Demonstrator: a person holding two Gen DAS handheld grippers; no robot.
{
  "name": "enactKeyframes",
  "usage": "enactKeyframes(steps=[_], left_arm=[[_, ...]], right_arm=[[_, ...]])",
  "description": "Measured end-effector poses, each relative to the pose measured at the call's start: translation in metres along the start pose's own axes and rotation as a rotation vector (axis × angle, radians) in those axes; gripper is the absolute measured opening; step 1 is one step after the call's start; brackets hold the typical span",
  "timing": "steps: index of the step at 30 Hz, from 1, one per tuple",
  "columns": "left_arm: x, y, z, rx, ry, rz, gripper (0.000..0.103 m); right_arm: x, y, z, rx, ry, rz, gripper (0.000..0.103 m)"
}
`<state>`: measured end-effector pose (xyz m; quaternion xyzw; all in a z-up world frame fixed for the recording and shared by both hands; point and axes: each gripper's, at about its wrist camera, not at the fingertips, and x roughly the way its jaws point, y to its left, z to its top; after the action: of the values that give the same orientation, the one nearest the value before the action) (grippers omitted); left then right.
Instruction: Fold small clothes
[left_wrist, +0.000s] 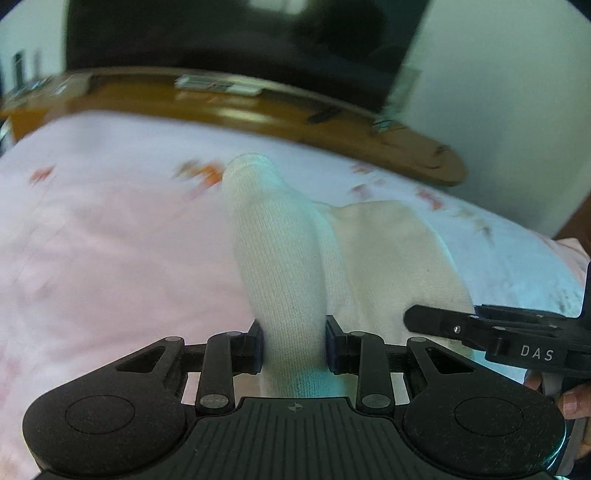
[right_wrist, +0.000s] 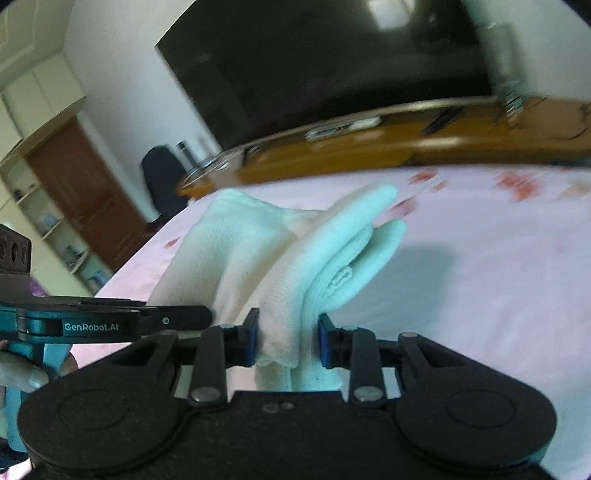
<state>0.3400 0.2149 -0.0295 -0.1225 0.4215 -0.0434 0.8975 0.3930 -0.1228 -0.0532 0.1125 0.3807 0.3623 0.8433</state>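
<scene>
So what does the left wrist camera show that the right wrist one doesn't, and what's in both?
Only the left wrist view: the left gripper shut on a white sock, seen from behind.

Only the right wrist view: the right gripper shut on bunched sock layers, plus a brown door and shelves.

Both: the pink sheet, the wooden bench and the dark TV.

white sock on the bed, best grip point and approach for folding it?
Grip the white sock at its near end, coming in low along its length from the bed's near side. It lies stretched away from the grippers, so that end is the free, bunched part that fits between the jaws. The left gripper and the right gripper are each already shut on sock fabric there.
</scene>
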Motion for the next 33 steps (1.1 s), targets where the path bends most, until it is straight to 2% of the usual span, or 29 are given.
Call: enactKeyframes(steps=[3,5,6,8,10,13,15,17,19,21,23,24,26,27,28,29,31,33], left_arm=[[0.012,0.033,-0.026,-0.067,0.058,-0.021,0.035],[0.008,0.055,-0.042,-0.150,0.023,-0.091,0.038],[0.006,0.063,-0.044,-0.183,0.004,-0.112,0.044],[0.003,0.078,-0.049,-0.217,-0.056,-0.102,0.055],[0.006,0.090,-0.047,-0.253,-0.090,-0.109,0.056],[0.019,0.098,-0.038,-0.327,-0.118,-0.120,0.056],[0.032,0.098,-0.034,-0.349,-0.114,-0.116,0.056],[0.043,0.089,-0.028,-0.347,-0.116,-0.110,0.056],[0.045,0.083,-0.022,-0.308,-0.132,-0.082,0.056],[0.048,0.074,-0.015,-0.240,-0.173,-0.025,0.056],[0.055,0.073,-0.011,-0.216,-0.182,0.010,0.056],[0.061,0.073,-0.011,-0.218,-0.174,0.009,0.059],[0.061,0.071,-0.009,-0.213,-0.182,0.035,0.063],[0.057,0.067,-0.009,-0.200,-0.186,0.048,0.064],[0.050,0.065,-0.009,-0.191,-0.194,0.061,0.064],[0.039,0.061,-0.011,-0.177,-0.214,0.081,0.064],[0.020,0.056,-0.022,-0.154,-0.252,0.075,0.066],[0.008,0.053,-0.037,-0.140,-0.243,0.088,0.066]], right_arm=[[0.036,0.008,-0.019,0.019,0.090,0.003,0.030],[0.053,-0.001,-0.029,0.053,0.125,-0.042,0.032],[0.053,-0.010,-0.031,0.102,0.107,-0.007,0.034],[0.049,-0.025,-0.029,0.157,0.101,0.050,0.041],[0.048,-0.036,-0.025,0.192,0.084,0.097,0.057],[0.059,-0.057,-0.009,0.256,0.062,0.114,0.061],[0.069,-0.060,-0.006,0.279,0.079,0.126,0.061],[0.082,-0.055,0.003,0.234,0.080,0.119,0.057],[0.087,-0.039,0.005,0.118,0.075,0.100,0.027],[0.075,-0.015,0.007,-0.126,-0.023,0.111,0.025],[0.072,-0.006,0.005,-0.258,-0.058,0.092,0.024],[0.080,-0.009,0.003,-0.284,-0.044,0.049,0.024],[0.093,-0.021,0.002,-0.251,-0.013,0.005,0.029],[0.093,-0.026,0.003,-0.219,-0.018,0.002,0.036],[0.092,-0.028,0.007,-0.179,-0.002,-0.015,0.049],[0.088,-0.026,0.009,-0.164,-0.007,-0.027,0.051],[0.059,-0.013,0.008,-0.197,-0.092,-0.049,0.045],[0.038,0.001,0.004,-0.224,-0.097,-0.015,0.042]])
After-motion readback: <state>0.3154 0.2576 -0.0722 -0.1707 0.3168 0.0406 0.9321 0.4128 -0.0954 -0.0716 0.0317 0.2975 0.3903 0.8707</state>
